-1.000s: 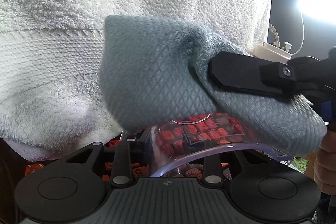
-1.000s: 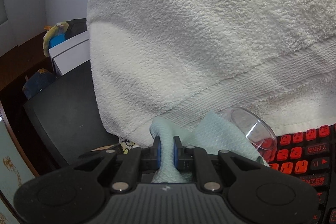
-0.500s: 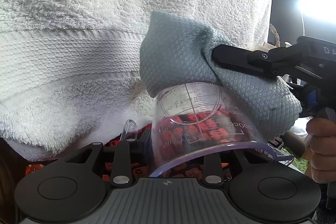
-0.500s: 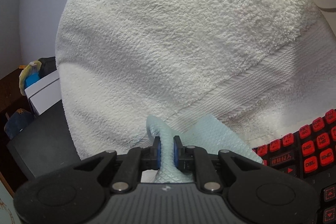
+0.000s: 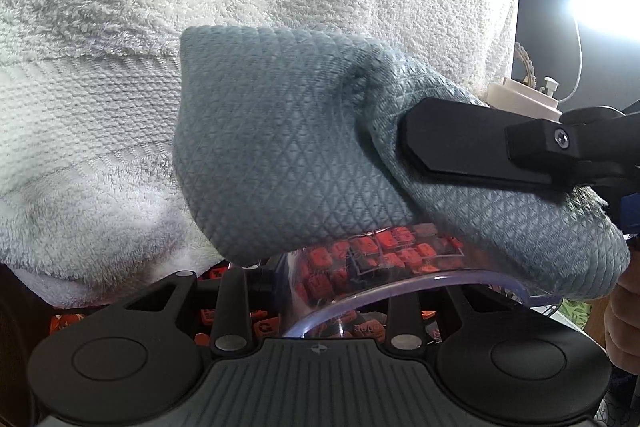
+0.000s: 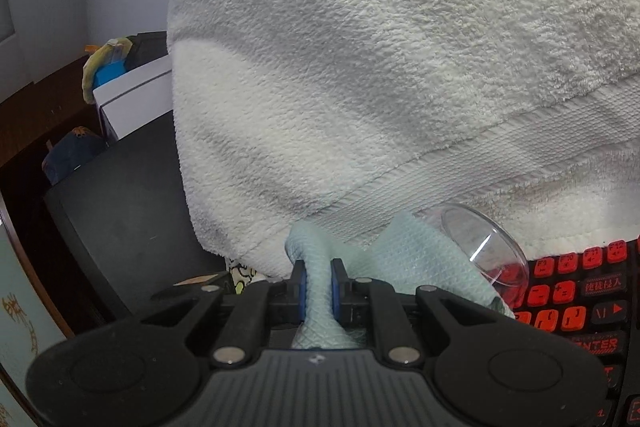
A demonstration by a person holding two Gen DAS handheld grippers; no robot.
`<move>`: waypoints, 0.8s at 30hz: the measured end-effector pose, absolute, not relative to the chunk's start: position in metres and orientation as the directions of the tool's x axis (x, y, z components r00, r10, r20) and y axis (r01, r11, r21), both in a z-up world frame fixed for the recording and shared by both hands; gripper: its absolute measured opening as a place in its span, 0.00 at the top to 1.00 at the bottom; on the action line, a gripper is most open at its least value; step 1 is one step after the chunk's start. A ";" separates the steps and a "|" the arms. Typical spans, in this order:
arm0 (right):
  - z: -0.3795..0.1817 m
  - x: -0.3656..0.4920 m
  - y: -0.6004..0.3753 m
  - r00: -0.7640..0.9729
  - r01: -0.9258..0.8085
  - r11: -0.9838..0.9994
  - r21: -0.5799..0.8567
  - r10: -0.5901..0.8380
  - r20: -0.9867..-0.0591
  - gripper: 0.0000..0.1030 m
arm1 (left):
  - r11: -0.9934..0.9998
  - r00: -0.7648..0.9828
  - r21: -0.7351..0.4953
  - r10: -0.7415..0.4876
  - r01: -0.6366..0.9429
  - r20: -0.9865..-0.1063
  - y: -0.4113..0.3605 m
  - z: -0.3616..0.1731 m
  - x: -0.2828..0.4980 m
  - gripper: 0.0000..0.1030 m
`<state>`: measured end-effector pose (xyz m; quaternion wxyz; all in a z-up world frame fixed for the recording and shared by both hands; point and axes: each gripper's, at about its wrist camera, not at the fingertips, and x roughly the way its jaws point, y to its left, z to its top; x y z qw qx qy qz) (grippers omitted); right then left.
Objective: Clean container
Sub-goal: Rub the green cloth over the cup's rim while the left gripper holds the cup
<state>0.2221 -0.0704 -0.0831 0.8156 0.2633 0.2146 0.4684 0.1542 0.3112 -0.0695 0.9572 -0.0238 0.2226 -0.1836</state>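
Right up against the left gripper point(image 5: 316, 291), at about 6 o'clock in its view, sits the clear container point(image 5: 384, 267), a see-through measuring cup. Its curved rim crosses between the two fingers, but the contact spots are hidden, so I honestly can't tell if that claw is clamped on it or how wide it's set. My guess is it's there to keep the cup from spinning while the other side works.

Just past that, the grey-blue cloth point(image 5: 280, 155) is draped over most of the cup, covering everything but the bottom band. Coming in from 3 o'clock is the right gripper point(image 6: 316, 287), and in its own view the blue pads are pinched tight on a fold of the cloth, nearly closed with only fabric between them. Makes sense: bunch the cloth, push it on the wall, wipe. From that side the cup's round base pokes out at 4 o'clock.

Behind it all is a big white towel point(image 6: 380, 67) filling 12 o'clock, with a red-keyed keyboard point(image 6: 568, 303) underneath.
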 end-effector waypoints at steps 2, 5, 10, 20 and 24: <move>-0.083 0.223 -0.073 0.486 -0.647 0.436 0.626 0.868 -0.103 0.90 | 0.932 0.834 -0.126 -0.361 0.341 -0.417 0.297 -0.067 0.160 0.71; -0.084 0.226 -0.080 0.529 -0.620 0.462 0.634 0.843 -0.097 0.90 | 0.932 0.834 -0.124 -0.360 0.341 -0.418 0.272 -0.064 0.172 0.71; -0.089 0.236 -0.096 0.609 -0.541 0.490 0.684 0.789 -0.082 0.90 | 0.932 0.834 -0.124 -0.361 0.341 -0.417 0.274 -0.063 0.172 0.71; -0.091 0.236 -0.088 0.539 -0.565 0.429 0.705 0.839 -0.079 0.89 | 0.930 0.832 -0.131 -0.366 0.344 -0.416 0.238 -0.059 0.198 0.71; -0.088 0.229 -0.075 0.467 -0.622 0.399 0.674 0.880 -0.090 0.89 | 0.930 0.832 -0.131 -0.366 0.344 -0.416 0.245 -0.060 0.195 0.71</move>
